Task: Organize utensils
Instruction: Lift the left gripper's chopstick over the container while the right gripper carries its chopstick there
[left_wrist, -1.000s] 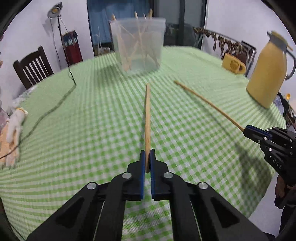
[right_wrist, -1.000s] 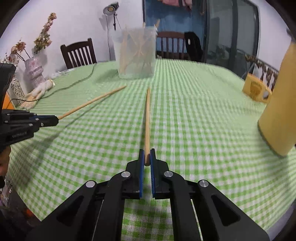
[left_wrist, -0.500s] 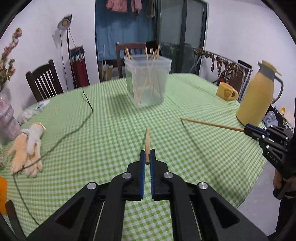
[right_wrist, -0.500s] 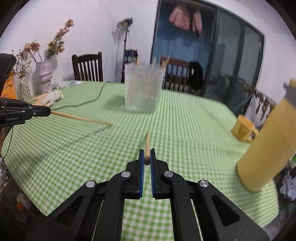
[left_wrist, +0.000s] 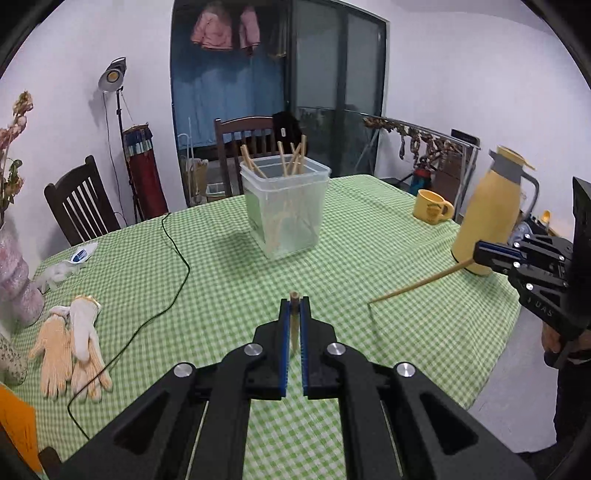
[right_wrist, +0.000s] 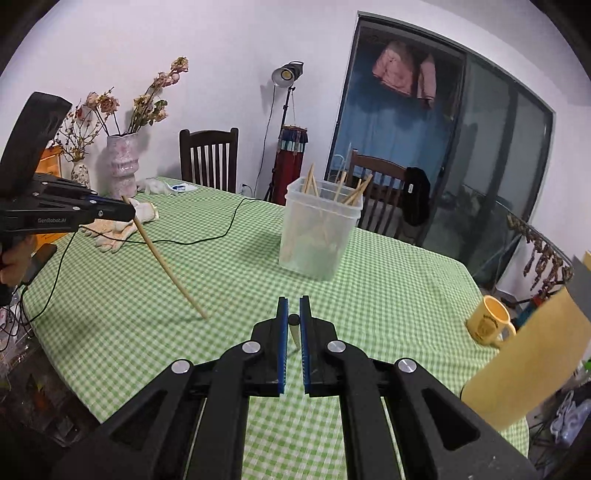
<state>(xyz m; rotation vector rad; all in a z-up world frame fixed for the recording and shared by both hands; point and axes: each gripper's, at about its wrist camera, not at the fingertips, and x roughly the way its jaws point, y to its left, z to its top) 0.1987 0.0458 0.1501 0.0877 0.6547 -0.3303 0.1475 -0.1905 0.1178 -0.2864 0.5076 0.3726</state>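
Observation:
A clear plastic tub (left_wrist: 286, 206) with several wooden chopsticks standing in it sits mid-table on the green checked cloth (left_wrist: 229, 291). My left gripper (left_wrist: 294, 304) is shut on a chopstick (left_wrist: 294, 325) that I see almost end-on. From the right wrist view this left gripper (right_wrist: 131, 213) holds its chopstick (right_wrist: 166, 258) slanting down, tip above the cloth. My right gripper (right_wrist: 294, 304) is shut on another chopstick (right_wrist: 294, 328). In the left wrist view that right gripper (left_wrist: 476, 254) carries its chopstick (left_wrist: 417, 284) pointing left and down. The tub (right_wrist: 317, 229) lies ahead of both.
A yellow thermos jug (left_wrist: 487, 218) and a yellow mug (left_wrist: 430, 208) stand at the table's right side. Work gloves (left_wrist: 70, 350), a black cable (left_wrist: 177, 258) and a flower vase (right_wrist: 122, 166) occupy the left. Dark wooden chairs (left_wrist: 85, 203) ring the table.
Both grippers have risen well above the table, each carrying its chopstick off the cloth. The tub now looks lower and farther below, and each chopstick shows foreshortened.

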